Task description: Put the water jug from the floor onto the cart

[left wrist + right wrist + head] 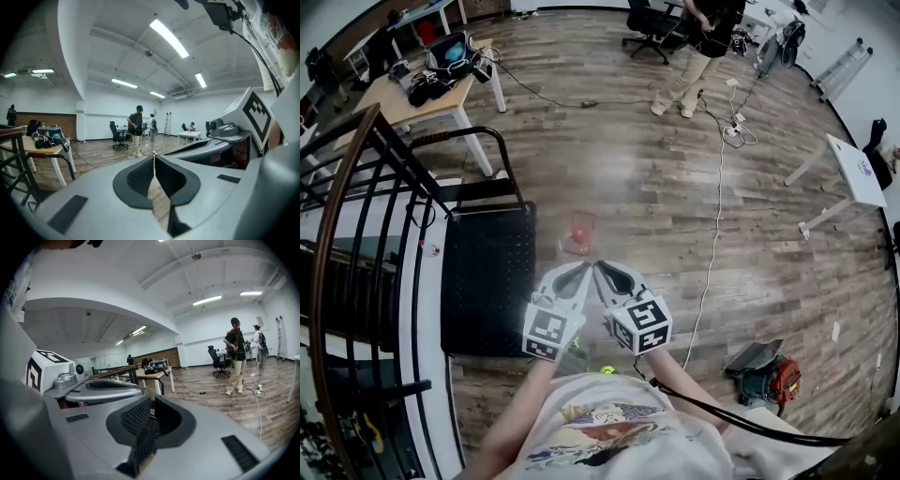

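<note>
Because the head view looks steeply down, only it shows the water jug (pixel 580 233). The jug has a red cap and stands on the wood floor (pixel 675 187). It is just right of the black cart (pixel 487 281) and just past the tips of both tools. Far to the left is a wooden counter (pixel 389 103) with bags on it.

The two gripper views look out level across the room. They miss the jug but show the ceiling lights (pixel 168 37) and a person (pixel 236 355) standing far off.

The left hand-held gripper (pixel 579 269) and the right hand-held gripper (pixel 604 269) are held side by side in front of the chest. They lean in, so their tips nearly meet. Both arms reach forward. Each gripper's own view shows its jaws pressed together with nothing between them, and the other gripper close beside it.
</note>
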`<act>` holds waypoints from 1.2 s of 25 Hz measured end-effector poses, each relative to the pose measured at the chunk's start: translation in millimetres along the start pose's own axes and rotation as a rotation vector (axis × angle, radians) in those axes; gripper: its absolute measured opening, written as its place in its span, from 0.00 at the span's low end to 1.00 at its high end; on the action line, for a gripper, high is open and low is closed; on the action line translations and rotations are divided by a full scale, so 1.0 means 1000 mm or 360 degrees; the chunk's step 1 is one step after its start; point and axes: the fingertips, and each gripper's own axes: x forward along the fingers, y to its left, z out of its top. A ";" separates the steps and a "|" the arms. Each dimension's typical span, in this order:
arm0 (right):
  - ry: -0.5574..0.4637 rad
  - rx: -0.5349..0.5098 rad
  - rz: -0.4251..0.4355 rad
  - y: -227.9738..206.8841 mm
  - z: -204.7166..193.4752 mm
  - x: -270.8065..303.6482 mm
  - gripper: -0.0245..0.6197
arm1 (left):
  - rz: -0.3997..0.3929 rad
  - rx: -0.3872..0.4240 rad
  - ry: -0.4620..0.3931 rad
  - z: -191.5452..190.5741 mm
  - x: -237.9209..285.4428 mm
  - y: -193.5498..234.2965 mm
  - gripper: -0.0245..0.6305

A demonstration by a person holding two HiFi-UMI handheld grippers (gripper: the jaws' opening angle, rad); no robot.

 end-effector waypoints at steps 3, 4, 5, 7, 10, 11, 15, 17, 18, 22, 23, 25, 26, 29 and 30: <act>0.0000 0.0010 -0.0027 -0.003 0.006 0.022 0.07 | -0.0030 0.0012 0.0008 0.000 0.007 0.021 0.06; 0.0002 0.0018 -0.0034 -0.004 0.006 0.028 0.07 | -0.0039 0.0013 0.0013 0.000 0.009 0.027 0.06; 0.0004 0.0029 -0.0040 -0.005 0.007 0.034 0.07 | -0.0048 0.0014 0.0020 -0.001 0.011 0.032 0.06; 0.0008 0.0041 -0.0051 -0.008 0.009 0.045 0.07 | -0.0067 0.0015 0.0030 -0.001 0.016 0.042 0.06; 0.0008 0.0037 -0.0073 -0.011 0.013 0.059 0.07 | -0.0091 0.0015 0.0033 -0.001 0.022 0.056 0.06; 0.0007 0.0038 -0.0080 -0.012 0.014 0.063 0.07 | -0.0098 0.0014 0.0033 -0.002 0.024 0.060 0.06; 0.0012 0.0027 -0.0089 -0.023 0.017 0.076 0.07 | -0.0105 0.0000 0.0026 -0.001 0.037 0.070 0.06; 0.0023 0.0009 -0.0076 -0.031 0.018 0.082 0.07 | -0.0094 -0.0002 0.0031 -0.002 0.045 0.073 0.06; 0.0029 0.0001 -0.0069 -0.035 0.017 0.085 0.07 | -0.0089 -0.0004 0.0036 -0.003 0.050 0.075 0.06; 0.0034 -0.0020 -0.0031 -0.058 0.021 0.102 0.07 | -0.0050 0.0001 0.0052 -0.004 0.076 0.087 0.06; 0.0035 -0.0022 -0.0014 -0.063 0.024 0.108 0.07 | -0.0034 0.0003 0.0058 -0.003 0.082 0.092 0.06; 0.0043 -0.0028 0.0025 -0.074 0.029 0.118 0.07 | -0.0006 0.0011 0.0077 0.000 0.095 0.101 0.06; 0.0047 -0.0036 0.0046 -0.081 0.033 0.123 0.07 | 0.0006 0.0020 0.0087 0.002 0.103 0.105 0.06; 0.0048 -0.0059 0.0101 -0.107 0.043 0.137 0.07 | 0.0056 0.0050 0.0135 0.005 0.133 0.115 0.06; 0.0049 -0.0057 0.0112 -0.116 0.045 0.142 0.07 | 0.0074 0.0056 0.0156 0.004 0.144 0.118 0.06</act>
